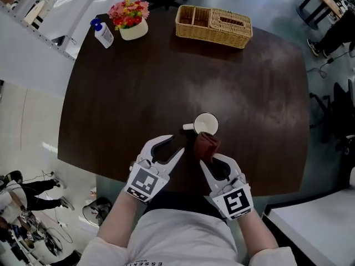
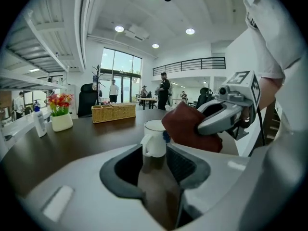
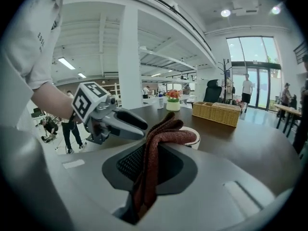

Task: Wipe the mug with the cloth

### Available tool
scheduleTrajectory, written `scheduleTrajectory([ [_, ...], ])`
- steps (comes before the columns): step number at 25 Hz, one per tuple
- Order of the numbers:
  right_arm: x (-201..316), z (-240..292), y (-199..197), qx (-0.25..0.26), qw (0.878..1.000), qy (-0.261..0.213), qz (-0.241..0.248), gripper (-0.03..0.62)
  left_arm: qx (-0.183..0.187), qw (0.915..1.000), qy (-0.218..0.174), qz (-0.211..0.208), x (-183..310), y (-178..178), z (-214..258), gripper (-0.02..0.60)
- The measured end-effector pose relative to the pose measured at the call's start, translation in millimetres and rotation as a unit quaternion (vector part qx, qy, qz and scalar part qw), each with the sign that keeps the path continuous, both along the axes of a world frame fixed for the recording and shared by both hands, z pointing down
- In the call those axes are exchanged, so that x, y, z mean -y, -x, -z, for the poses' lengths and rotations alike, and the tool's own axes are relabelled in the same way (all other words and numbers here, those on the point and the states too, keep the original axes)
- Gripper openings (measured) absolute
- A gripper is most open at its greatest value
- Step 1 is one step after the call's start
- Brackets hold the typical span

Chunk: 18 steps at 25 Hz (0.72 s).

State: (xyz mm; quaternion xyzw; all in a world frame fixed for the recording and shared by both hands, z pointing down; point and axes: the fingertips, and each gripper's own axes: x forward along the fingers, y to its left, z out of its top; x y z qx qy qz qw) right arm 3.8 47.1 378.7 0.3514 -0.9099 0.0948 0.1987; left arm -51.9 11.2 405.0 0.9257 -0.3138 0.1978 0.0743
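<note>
A white mug stands upright on the dark round table, near its front edge, handle pointing left. My right gripper is shut on a reddish-brown cloth, and the cloth's upper end rests against the mug's near rim. In the right gripper view the cloth runs up between the jaws and hides most of the mug. My left gripper is open with nothing in it, tips just short of the mug's handle. In the left gripper view the mug stands right ahead of the jaws.
At the table's far side are a wicker basket, a white pot of flowers and a pump bottle. The table's front edge runs under both grippers. People stand far off in the room.
</note>
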Motion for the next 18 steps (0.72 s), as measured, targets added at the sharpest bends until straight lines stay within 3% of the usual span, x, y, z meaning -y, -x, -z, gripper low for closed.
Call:
scheduleTrajectory([
  [6, 5, -35, 21, -0.032, 0.996, 0.028, 0.075, 0.078, 0.034, 0.9988, 0.004, -0.036, 36, -13, -37, 0.132],
  [12, 22, -64, 17, -0.04, 0.995, 0.063, 0.062, 0.078, 0.033, 0.9967, -0.009, -0.073, 47, -24, -49, 0.132],
  [18, 33, -77, 4, -0.023, 0.995, 0.096, 0.033, 0.08, 0.057, 0.9882, -0.043, -0.135, 46, -34, -51, 0.13],
])
